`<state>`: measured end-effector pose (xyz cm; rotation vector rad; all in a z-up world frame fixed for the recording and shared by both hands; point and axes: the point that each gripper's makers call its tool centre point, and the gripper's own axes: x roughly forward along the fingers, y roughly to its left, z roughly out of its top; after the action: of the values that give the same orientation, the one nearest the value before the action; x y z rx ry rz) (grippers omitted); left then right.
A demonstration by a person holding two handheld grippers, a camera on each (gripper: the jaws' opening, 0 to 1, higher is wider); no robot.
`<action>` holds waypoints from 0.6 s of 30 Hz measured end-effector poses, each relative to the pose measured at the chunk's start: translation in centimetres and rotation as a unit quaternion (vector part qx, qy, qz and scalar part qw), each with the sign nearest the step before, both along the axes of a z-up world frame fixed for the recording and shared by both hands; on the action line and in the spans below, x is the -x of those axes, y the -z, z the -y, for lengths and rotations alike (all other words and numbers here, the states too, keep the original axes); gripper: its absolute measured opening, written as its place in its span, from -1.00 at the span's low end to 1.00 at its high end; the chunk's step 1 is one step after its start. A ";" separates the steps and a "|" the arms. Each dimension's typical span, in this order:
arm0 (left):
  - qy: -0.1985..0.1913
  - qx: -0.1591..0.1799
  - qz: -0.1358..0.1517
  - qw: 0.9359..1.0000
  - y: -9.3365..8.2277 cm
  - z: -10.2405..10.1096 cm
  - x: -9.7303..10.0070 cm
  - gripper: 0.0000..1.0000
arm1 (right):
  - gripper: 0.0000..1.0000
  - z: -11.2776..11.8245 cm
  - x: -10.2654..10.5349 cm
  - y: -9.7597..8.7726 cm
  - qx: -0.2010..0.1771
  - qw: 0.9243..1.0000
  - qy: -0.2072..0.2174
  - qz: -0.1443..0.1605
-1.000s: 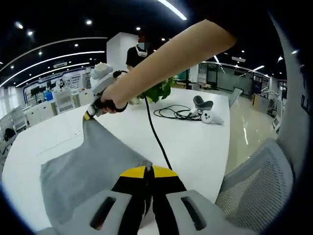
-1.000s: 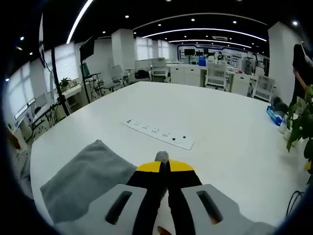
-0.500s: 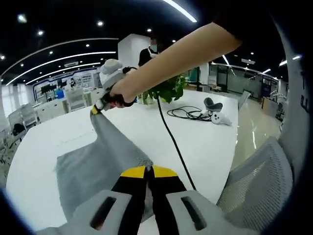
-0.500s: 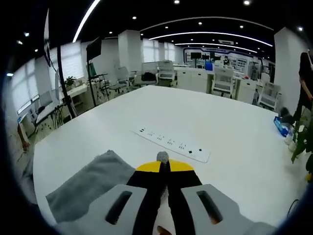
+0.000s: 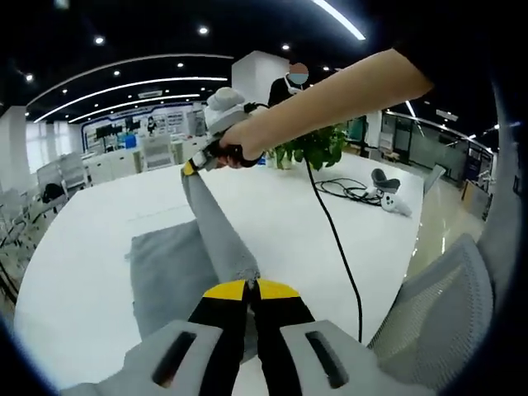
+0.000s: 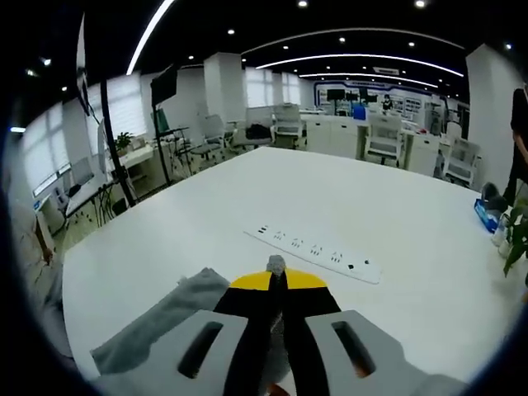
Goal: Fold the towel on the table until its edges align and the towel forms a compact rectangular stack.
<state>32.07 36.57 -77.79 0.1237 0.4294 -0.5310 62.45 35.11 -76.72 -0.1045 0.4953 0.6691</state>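
The grey rectangular cloth towel [image 5: 169, 272] hangs stretched between both grippers above the white tabletop [image 5: 74, 247], its lower part resting there. The left gripper [image 5: 247, 287] clamps one corner; the right gripper [image 5: 191, 167], farther across, pinches the other, so the taut edge runs straight between them.

Open white counter [image 6: 206, 223] lies beyond the towel [image 5: 169, 272]. A power strip [image 6: 318, 250] crosses its middle; a black cable [image 5: 334, 239] runs toward one edge by a mesh chair [image 5: 433, 318].
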 end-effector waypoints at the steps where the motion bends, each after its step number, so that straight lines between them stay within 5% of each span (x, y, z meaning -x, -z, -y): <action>1: 0.000 0.000 -0.004 1.000 0.2 -0.3 0.1 -0.95 | -0.98 -0.3 0.0 0.0 0.000 1.000 -0.001 0.000; 18: -0.028 0.000 -0.038 0.999 1.6 -5.7 1.0 -0.94 | -0.98 -5.6 0.7 0.8 0.009 1.000 -0.012 0.002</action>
<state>31.04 42.22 -79.44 0.0917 0.5064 -0.4806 61.77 40.67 -77.51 -0.1285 0.4969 0.6874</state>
